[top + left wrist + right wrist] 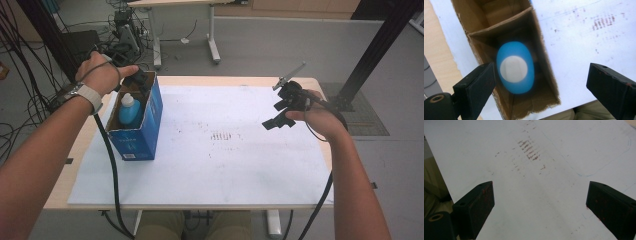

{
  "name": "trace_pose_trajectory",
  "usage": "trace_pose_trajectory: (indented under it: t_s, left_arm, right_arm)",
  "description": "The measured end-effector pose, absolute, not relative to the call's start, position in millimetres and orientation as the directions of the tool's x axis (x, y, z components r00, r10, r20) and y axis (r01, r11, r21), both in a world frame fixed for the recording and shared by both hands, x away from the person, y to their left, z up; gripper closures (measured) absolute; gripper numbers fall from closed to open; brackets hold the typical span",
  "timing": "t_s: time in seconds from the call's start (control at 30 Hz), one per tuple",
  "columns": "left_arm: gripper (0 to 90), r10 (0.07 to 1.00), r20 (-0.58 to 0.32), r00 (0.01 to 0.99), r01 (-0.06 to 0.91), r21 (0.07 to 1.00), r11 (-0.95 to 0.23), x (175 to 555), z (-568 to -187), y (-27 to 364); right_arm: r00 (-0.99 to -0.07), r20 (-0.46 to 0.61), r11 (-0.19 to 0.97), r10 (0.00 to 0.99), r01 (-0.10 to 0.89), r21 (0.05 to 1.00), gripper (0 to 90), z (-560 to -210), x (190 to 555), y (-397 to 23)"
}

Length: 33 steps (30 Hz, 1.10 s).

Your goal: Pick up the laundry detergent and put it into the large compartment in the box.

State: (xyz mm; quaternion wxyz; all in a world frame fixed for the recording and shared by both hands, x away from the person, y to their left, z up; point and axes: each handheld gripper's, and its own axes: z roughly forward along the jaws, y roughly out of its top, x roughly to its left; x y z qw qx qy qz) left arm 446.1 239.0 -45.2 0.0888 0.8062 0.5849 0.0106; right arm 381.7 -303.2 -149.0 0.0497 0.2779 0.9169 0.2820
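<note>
Left tongs [539, 82] open, nothing gripped, above blue bottle [515, 68] standing upright in the near compartment of the blue carton [150, 125]; the left gripper view shows its white cap and the cardboard divider, hidden in the high view. Right tongs [276, 116] open, empty, over stained white sheet [225, 160] on worktop [60, 185]. Beyond: grey floor, cables, another table.

The box [541, 62] is raw brown cardboard inside with frayed edges and printed glossy blue outside, the bottle [515, 67] in it looks like smooth blue plastic with a matt white cap [513, 69], and the counter [250, 85] is pale wood under a scuffed, stained white sheet [554, 182].
</note>
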Motion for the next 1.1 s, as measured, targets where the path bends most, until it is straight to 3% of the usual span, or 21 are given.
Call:
trace_pose_trajectory:
  t_s: [0.33,0.93,1.1]
  left_arm:
    - [6.3,0.887,-0.085,0.455,0.875,0.229,-0.427,428.5,-9.7,221.7]
    - [7.1,0.693,-0.082,0.716,0.687,0.261,-0.678,417.3,-1.2,179.5]
    - [6.1,0.664,-0.076,0.743,0.657,0.271,-0.704,412.0,-4.8,167.6]
  right_arm:
    - [-0.833,0.063,0.68,0.549,0.49,0.545,7.9,-146.7,376.2,-308.4]
    - [-0.821,0.066,0.669,0.568,0.506,0.544,7.9,-142.4,368.3,-312.3]
    - [-0.817,0.069,0.666,0.572,0.512,0.542,7.9,-143.6,367.2,-312.2]
